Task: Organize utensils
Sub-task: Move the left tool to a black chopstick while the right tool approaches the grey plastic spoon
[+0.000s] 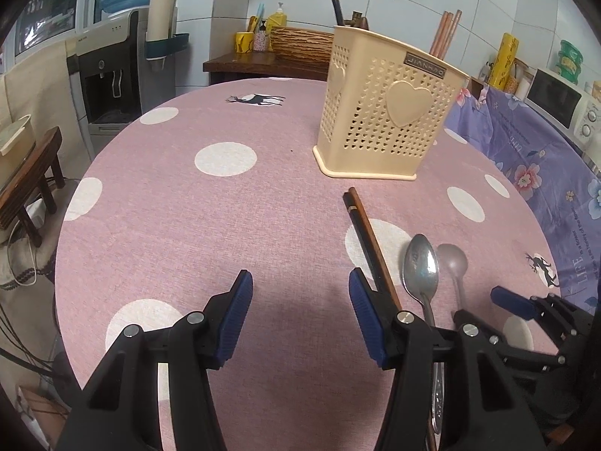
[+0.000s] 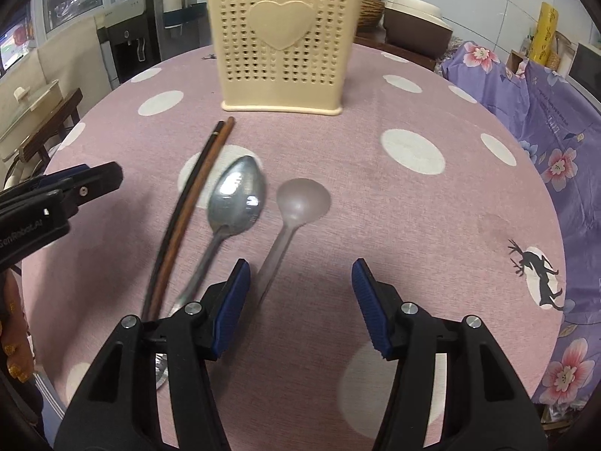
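Both the left tool (image 1: 300,314) and right tool (image 2: 300,300) hang open and empty above the table (image 2: 432,225) (spotted pink cloth), near two spoons and chopsticks (image 2: 195,184).

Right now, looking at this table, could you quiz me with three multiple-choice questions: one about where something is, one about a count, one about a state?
1. Where does the cream plastic holder with heart cut-outs stand?
A. Beyond the loose utensils
B. Between the two spoons
C. On the floor

2. How many spoons lie on the pink dotted tablecloth?
A. None
B. Two
C. Five

3. What is between the right gripper's blue pads?
A. A chopstick
B. The metal spoon
C. Nothing gripped

Answers:
1 A, it stands past the tips of the dark chopstick pair.
2 B, the shiny metal spoon and the translucent grey spoon.
3 C, the pads stand apart with only cloth between them.
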### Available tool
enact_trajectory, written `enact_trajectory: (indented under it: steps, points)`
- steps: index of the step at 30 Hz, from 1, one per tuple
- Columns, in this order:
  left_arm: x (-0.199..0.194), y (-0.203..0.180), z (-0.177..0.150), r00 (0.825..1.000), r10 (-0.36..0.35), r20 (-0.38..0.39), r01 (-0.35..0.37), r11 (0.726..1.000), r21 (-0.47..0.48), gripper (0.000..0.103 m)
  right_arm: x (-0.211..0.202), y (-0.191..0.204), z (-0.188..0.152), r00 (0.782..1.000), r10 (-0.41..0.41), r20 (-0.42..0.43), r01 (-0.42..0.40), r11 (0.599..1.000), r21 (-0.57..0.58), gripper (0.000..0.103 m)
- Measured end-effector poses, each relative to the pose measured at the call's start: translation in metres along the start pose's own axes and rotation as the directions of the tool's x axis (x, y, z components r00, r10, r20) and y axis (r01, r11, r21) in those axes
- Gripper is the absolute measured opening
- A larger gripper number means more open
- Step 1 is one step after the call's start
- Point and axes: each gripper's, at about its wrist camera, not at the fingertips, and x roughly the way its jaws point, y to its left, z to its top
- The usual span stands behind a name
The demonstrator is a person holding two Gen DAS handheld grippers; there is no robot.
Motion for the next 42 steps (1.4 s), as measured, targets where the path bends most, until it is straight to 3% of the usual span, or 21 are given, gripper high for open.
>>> enact_trajectory:
  steps: [5,12,22,29,39,42]
  points:
    - [0.006,-0.016,-0.005,0.999,-0.028,-0.030,0.029,0.999,0.042,0.053,0.001,-0.033,-0.004,0.999,0.039,-0.014,-0.038,0.997,0.073,0.057]
    - [0.015,-0.037,-0.013,0.997,-0.042,-0.071,0.049,0.995,0.089,0.052,0.000,-0.036,-0.005,0.999,0.037,0.006,-0.037,0.994,0.100,0.057]
    - [0.020,-0.045,-0.016,0.996,0.014,-0.085,-0.004,0.992,0.125,0.049,0.000,-0.034,-0.006,0.999,0.031,0.012,-0.032,0.995,0.097,0.057]
    - [0.021,-0.033,-0.011,0.995,0.019,-0.096,-0.010,0.996,0.087,0.049,0.001,-0.035,-0.004,1.000,0.024,0.007,-0.025,0.995,0.096,0.057]
    - [0.042,-0.040,0.009,0.994,0.041,-0.105,-0.027,0.991,0.132,0.048,0.021,-0.036,0.024,0.999,0.031,-0.016,-0.030,0.997,0.077,0.056]
    - [0.049,-0.038,0.018,0.993,0.054,-0.109,-0.038,0.989,0.146,0.044,0.029,-0.037,0.034,0.999,0.044,-0.021,-0.042,0.997,0.067,0.052]
